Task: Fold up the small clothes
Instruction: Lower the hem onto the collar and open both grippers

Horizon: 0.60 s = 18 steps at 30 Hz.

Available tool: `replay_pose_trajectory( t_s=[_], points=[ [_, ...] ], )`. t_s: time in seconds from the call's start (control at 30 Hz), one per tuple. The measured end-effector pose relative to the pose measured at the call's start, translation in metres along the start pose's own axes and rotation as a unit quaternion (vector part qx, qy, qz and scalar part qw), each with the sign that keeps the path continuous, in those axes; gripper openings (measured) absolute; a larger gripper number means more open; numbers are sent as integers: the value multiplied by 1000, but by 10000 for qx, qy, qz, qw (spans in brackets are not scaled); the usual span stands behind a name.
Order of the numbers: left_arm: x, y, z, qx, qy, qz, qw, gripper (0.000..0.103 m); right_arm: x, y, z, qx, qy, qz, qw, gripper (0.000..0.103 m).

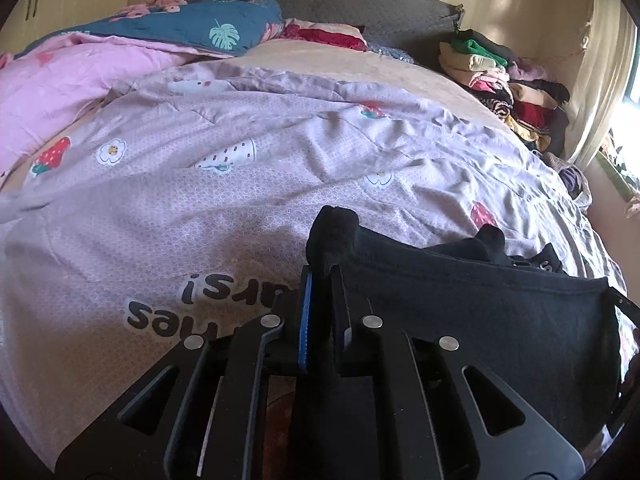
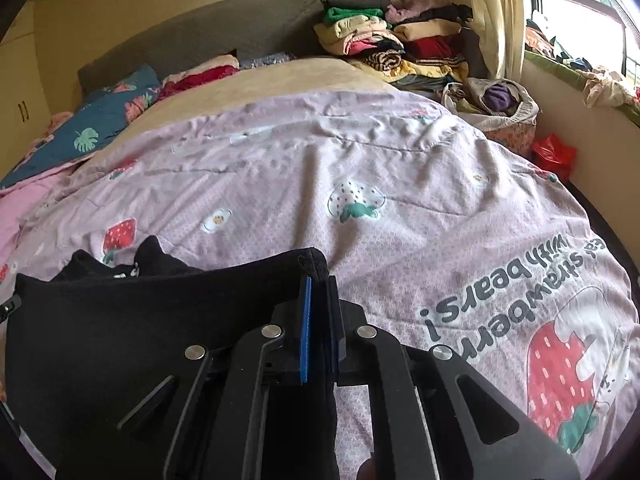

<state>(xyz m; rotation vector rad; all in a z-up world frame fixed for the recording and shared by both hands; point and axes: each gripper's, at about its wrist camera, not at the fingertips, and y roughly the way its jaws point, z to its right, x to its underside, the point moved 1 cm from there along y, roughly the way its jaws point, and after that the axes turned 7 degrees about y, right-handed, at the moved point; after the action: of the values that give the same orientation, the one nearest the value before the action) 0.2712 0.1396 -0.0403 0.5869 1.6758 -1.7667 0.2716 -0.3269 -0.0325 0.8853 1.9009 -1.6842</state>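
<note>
I hold the black garment stretched above the bed, left claw and right claw each clamped on a top corner. No fold is made yet; I judge folding has barely begun.

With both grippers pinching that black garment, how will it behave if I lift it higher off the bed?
The black garment probably stays floppy: it sags between the left hand-held gripper and the right hand-held gripper. It looks light, thin knit. Loose parts near the quilt may drag or bunch.
</note>
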Motion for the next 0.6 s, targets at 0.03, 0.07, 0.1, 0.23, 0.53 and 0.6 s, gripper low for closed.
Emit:
replay_pose_trajectory(
  t_s=[0.03,0.07,0.1,0.23,0.53,0.6],
  points=[
    [0,0,0,9,-8,10,10000,4,0,0,0,60,-12,2,10000,7],
    [0,0,0,0,-6,9,10000,5,0,1,0,174,-35,3,9998,7],
    [1,-1,0,-16,-14,6,10000,6,0,1,1,212,-27,-18,9998,7],
    [2,-4,-1,-33,-48,-3,10000,7,-1,-2,11,91,246,-111,9996,41],
    [6,-27,4,-113,17,27,9999,31,2,-35,-3,1,-59,149,9999,71],
    [7,-34,5,-100,45,50,9999,36,6,-42,-8,-31,-141,178,9997,75]
  ],
)
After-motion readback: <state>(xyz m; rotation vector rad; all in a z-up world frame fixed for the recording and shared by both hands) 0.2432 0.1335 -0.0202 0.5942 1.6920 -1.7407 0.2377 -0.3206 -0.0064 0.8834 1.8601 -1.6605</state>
